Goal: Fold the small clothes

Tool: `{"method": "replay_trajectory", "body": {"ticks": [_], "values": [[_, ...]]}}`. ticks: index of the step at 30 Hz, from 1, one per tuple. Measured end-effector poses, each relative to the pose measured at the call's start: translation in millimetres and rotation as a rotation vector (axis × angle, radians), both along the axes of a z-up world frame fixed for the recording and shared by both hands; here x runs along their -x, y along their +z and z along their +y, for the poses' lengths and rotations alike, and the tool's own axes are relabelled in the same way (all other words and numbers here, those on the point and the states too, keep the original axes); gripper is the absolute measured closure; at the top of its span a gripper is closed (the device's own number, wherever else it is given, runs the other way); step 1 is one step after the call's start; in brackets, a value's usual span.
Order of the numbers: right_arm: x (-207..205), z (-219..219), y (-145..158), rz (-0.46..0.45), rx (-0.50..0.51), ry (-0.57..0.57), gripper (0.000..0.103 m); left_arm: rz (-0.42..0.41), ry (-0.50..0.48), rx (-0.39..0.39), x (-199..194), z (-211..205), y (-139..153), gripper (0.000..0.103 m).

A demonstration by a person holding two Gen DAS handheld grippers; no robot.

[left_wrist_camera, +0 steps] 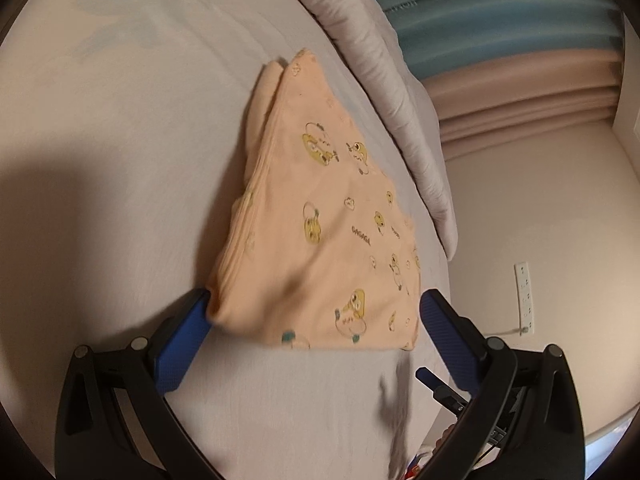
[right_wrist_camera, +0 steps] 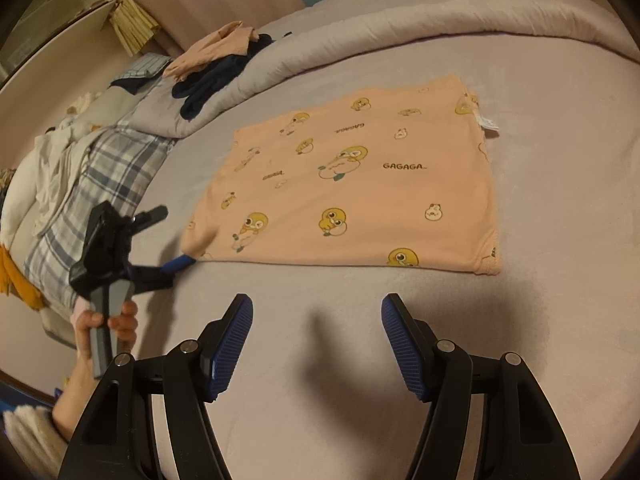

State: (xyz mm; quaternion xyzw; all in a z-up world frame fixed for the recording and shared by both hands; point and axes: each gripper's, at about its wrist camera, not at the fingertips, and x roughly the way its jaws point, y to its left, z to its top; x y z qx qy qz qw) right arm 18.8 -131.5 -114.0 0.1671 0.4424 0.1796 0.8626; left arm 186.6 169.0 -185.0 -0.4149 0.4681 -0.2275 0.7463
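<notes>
Blue ribbed pads line the black fingers of both tongs. On the left gripper (left_wrist_camera: 314, 312) the jaws stand wide apart, and its left pad (left_wrist_camera: 188, 344) touches the near corner of a folded peach garment (left_wrist_camera: 320, 216), which fills the gap between the fingers; nothing is clamped. From the right wrist view the same gripper (right_wrist_camera: 176, 265) shows one blue tip at the garment's (right_wrist_camera: 352, 184) near-left corner, with the person's hand (right_wrist_camera: 108, 332) round its grey handle. The right gripper (right_wrist_camera: 316, 344) hangs with its jaws wide apart too, holding nothing and well short of the garment's near hem.

The garment is soft knit cotton printed with yellow ducks and the word GAGAGA, folded into a rough rectangle. It lies flat on the smooth lilac bed sheet (right_wrist_camera: 560, 240), long axis running left to right across the right wrist view. Beyond the garment lies a rolled grey quilt (right_wrist_camera: 360, 32), and on the quilt's left end a heap of dark and peach clothes (right_wrist_camera: 212, 68)
</notes>
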Motion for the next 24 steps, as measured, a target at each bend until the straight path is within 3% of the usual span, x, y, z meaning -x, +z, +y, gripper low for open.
{"method": "replay_trajectory", "body": {"ticks": [10, 18, 21, 24], "values": [[-19, 11, -7, -0.006, 0.024, 0.046, 0.036, -0.015, -0.049, -0.054, -57, -9, 1, 0.001], [-69, 32, 7, -0.070, 0.063, 0.081, 0.036, -0.024, -0.052, -0.156, -86, -23, 3, 0.004], [-93, 42, 8, -0.078, 0.087, 0.079, 0.036, -0.028, -0.054, -0.248, -90, -30, 5, 0.018], [-116, 53, 9, -0.096, 0.116, 0.081, 0.036, -0.028, -0.063, -0.353, -88, -31, 5, 0.043]]}}
